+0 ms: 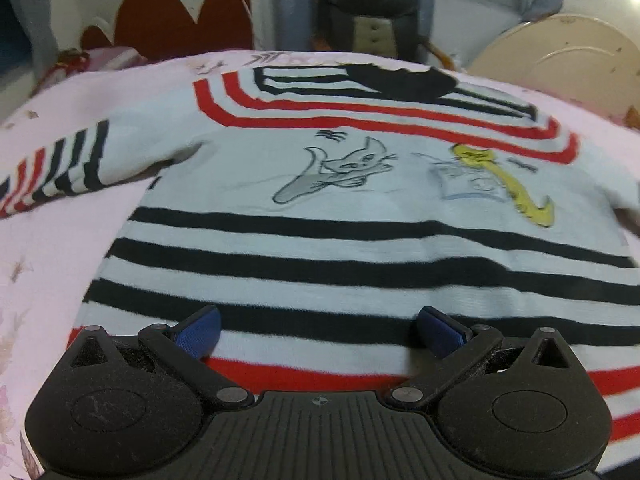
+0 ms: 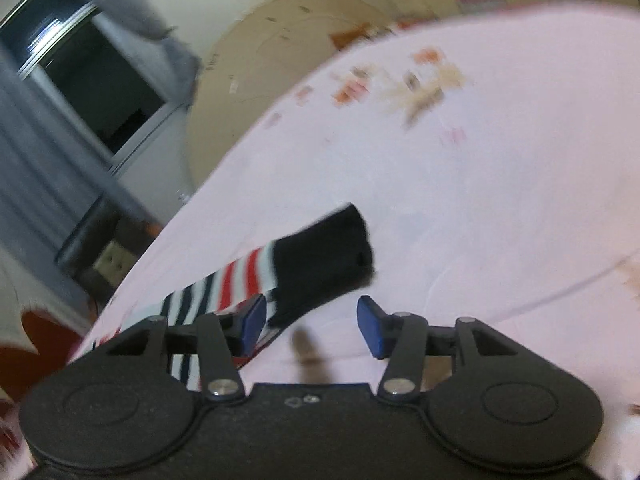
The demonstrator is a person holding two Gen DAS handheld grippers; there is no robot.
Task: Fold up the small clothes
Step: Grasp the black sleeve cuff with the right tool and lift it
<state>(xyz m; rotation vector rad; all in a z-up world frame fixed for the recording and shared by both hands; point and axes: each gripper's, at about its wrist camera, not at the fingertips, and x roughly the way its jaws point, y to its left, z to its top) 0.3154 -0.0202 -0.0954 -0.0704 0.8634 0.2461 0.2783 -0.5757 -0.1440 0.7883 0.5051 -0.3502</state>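
Observation:
A small white sweater (image 1: pixel 360 208) with black and red stripes and two cartoon cats lies flat, front up, on the pink bed sheet (image 1: pixel 52 240). One striped sleeve (image 1: pixel 60 168) stretches out to the left. My left gripper (image 1: pixel 320 336) hovers open over the hem stripes, nothing between its blue pads. In the right wrist view the other striped sleeve (image 2: pixel 240 284) ends in a black cuff (image 2: pixel 324 256) lying on the sheet (image 2: pixel 480 180). My right gripper (image 2: pixel 312 324) is open just short of the cuff, and its left pad (image 2: pixel 254 320) is beside the cuff's edge.
A red scalloped headboard (image 1: pixel 172 20) stands behind the bed. A dark chair (image 1: pixel 372 20) and a round beige board (image 1: pixel 560 52) stand beyond the far edge. A dark window (image 2: pixel 100 92) with grey curtains is at the left in the right wrist view.

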